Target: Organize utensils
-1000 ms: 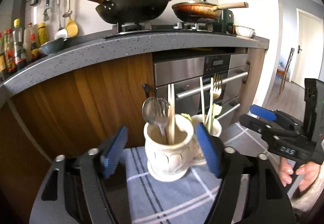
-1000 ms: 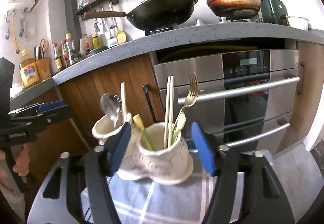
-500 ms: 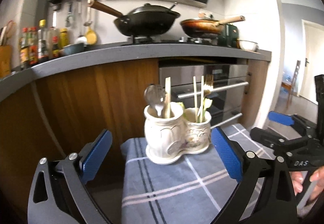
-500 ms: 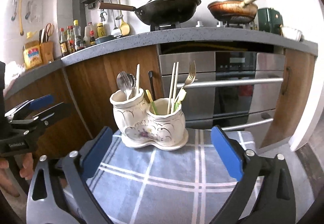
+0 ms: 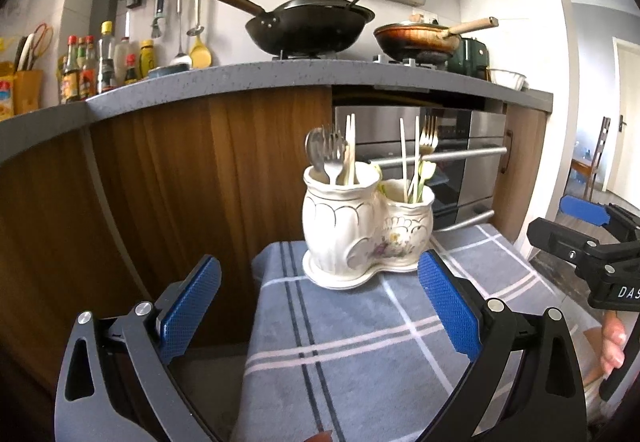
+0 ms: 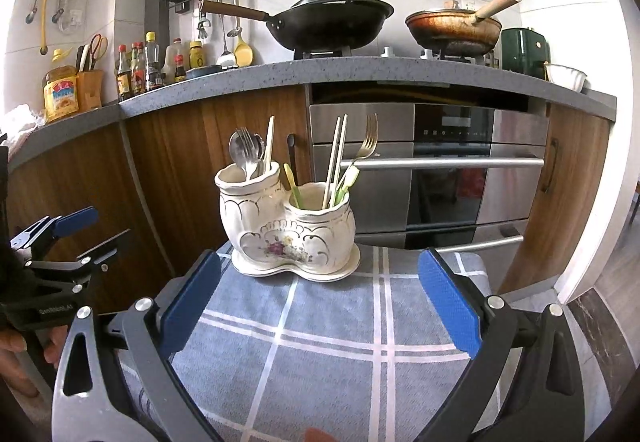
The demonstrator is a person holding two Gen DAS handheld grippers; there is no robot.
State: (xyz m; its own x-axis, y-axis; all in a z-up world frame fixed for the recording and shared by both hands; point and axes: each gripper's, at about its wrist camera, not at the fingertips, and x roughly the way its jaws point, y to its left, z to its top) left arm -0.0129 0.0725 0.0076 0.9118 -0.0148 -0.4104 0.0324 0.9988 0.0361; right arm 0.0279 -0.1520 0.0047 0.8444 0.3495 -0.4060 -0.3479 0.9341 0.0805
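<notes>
Kitchen counter runs across the back, well beyond both grippers, w/ a black wok and a brown frying pan on the stove. Oven sits under it, straight ahead of the right gripper. Wood cabinets to the left of that.

Tabletop under a blue-grey plaid cloth fills the space below and btwn each gripper's blue pads.

Utensil holder, white ceramic, two joined cups on one base, stands upright on the cloth just ahead of both grippers, touching neither. In the right wrist view it's ahead and a bit left of centre; in the left wrist view, ahead and right of centre.

Left cup: spoons and a fork plus a pale chopstick. Right cup: chopsticks, gold fork, green-handled pieces.

Left gripper: jaws spread wide, just been opening, nothing btwn them, holder lies past the tips. Right gripper: same, jaws wide apart, just been opening, empty.

Each gripper shows at the edge of the other's view, w/ a hand on the handle.
</notes>
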